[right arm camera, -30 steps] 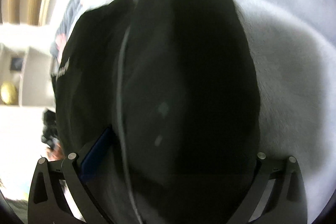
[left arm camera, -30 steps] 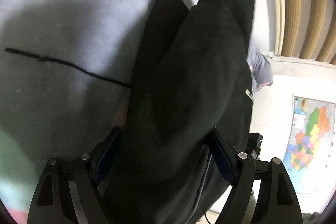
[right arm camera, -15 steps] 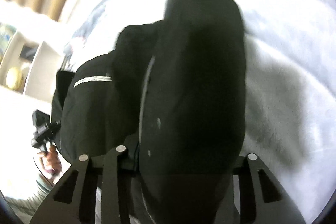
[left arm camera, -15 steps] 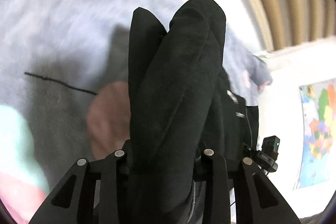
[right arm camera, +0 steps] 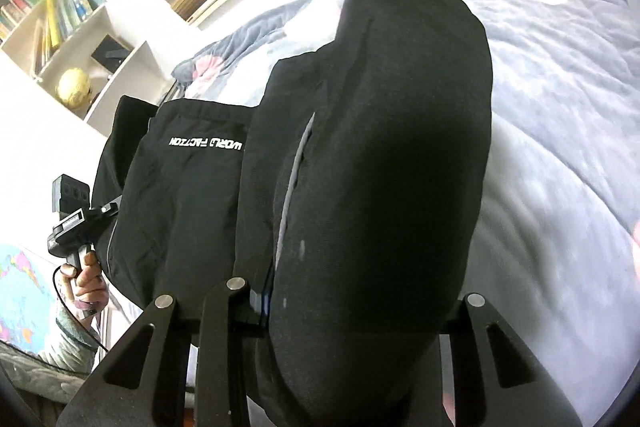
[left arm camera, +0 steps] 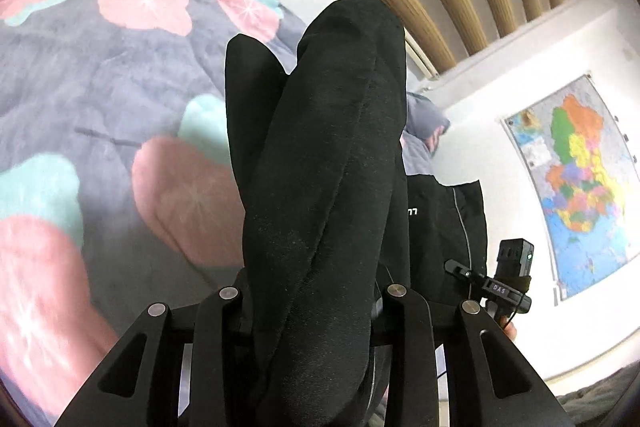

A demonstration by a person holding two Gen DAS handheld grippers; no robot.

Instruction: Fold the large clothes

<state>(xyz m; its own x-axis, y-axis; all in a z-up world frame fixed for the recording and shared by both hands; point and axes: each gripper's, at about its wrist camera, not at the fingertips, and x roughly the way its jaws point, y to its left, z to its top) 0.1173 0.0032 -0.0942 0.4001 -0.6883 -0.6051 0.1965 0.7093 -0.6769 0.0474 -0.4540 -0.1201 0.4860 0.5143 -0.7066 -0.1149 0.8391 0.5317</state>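
Left wrist view: the black trousers (left arm camera: 320, 167) are clamped in the left gripper (left arm camera: 312, 307), held above the floral duvet (left arm camera: 100, 87); the right gripper (right arm camera: 352, 307) clamps them likewise, their long axis hanging away from both.

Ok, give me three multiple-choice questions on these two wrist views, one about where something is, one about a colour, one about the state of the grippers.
1. Where does the coloured map hang?
A. On the white wall
B. On the bed
C. Inside the bookshelf

2. What colour is the garment held in the grippers?
A. Red
B. Black
C. White

3. How do the left gripper and right gripper stand?
A. Both open and empty
B. Only the left one grips cloth
C. Both shut on the garment

Answers:
1 A, the map is fixed flat to the wall, right of the flowered blanket.
2 B, the cloth is black with white lettering.
3 C, folded cloth rises from between each pair of fingers.
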